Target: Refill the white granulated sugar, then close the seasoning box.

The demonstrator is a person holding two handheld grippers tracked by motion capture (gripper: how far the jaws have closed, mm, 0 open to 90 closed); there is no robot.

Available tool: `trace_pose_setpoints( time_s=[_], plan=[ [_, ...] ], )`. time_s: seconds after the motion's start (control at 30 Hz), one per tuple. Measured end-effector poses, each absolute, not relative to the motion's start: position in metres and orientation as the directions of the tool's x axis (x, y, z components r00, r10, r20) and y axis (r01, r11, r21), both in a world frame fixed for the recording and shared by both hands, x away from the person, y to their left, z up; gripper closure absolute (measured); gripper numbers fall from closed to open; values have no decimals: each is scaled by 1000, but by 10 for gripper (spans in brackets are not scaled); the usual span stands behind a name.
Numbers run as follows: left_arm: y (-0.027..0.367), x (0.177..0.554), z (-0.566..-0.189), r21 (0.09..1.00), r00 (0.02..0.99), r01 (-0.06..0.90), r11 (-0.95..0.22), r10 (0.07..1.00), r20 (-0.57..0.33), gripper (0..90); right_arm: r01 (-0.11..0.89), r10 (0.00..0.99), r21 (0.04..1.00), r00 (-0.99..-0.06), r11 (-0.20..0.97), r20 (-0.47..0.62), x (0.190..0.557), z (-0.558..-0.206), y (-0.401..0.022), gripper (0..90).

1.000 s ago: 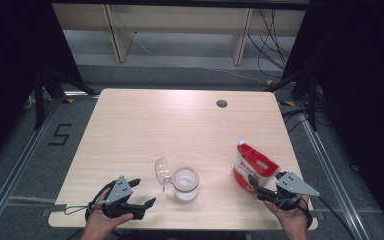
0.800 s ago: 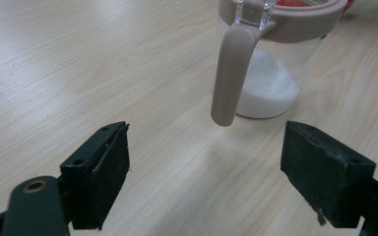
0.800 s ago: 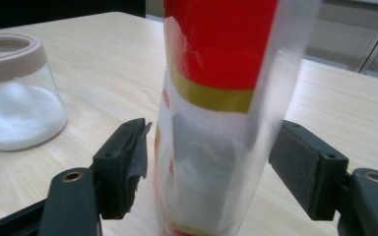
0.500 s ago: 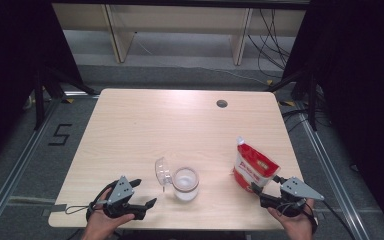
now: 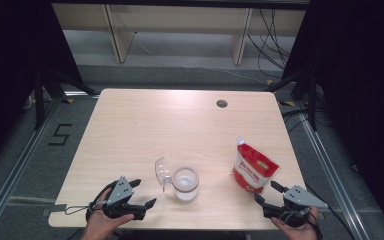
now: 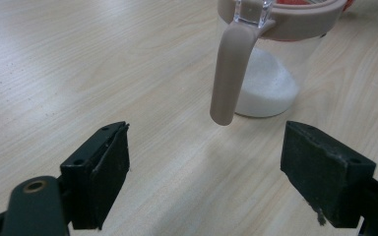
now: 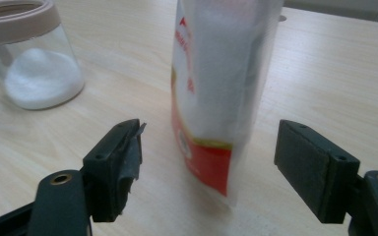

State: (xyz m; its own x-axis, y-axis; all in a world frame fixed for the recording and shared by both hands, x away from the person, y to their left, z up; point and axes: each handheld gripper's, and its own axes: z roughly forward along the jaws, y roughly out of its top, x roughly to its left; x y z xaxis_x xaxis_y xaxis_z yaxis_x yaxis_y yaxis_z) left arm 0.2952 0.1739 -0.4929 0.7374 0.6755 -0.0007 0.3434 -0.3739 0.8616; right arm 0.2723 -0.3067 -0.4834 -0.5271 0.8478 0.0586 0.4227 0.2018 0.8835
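Two tools: near edge of desk (image 5: 130,120), both spread, nothing pinched
Left tool (image 5: 145,193): near left, jaws wide, aimed at jar
Right tool (image 5: 267,192): near right, jaws just been opening, pouch ahead of them, untouched
Jar (image 5: 185,183): near centre, white powder inside, lid flipped up
Pouch (image 5: 252,167): upright, right of jar, red-white

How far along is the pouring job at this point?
Done: the jar holds white powder, and the bag stands upright on the table. In hand: nothing; the right claw has just been opening, off the bag, and the left claw is open. Left: the jar's lid is flipped open.
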Motion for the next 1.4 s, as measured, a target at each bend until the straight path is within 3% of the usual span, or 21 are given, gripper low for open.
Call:
trace_pose_setpoints(
  time_s=[0.17,0.33,0.47,0.87,0.97,1.4],
  plan=[
    [173,294,-494,864,731,353,-358,682,-16,189,407,835,879,-550,248,19,272,-484,-306,253],
    [175,294,-492,864,745,346,-365,667,-16,270,414,830,872,-557,261,16,271,-484,-304,253],
    [176,291,-490,872,737,361,-331,674,-50,427,424,824,866,-566,265,26,273,-485,-302,255],
    [178,288,-480,888,751,317,-334,660,-20,855,421,822,858,-569,295,-3,274,-485,-301,267],
    [174,287,-476,888,753,318,-333,658,-23,889,430,825,853,-565,297,-3,274,-484,-301,270],
    [162,291,-458,893,769,272,-358,639,22,893,429,829,856,-560,290,0,271,-484,-302,276]
  ],
)
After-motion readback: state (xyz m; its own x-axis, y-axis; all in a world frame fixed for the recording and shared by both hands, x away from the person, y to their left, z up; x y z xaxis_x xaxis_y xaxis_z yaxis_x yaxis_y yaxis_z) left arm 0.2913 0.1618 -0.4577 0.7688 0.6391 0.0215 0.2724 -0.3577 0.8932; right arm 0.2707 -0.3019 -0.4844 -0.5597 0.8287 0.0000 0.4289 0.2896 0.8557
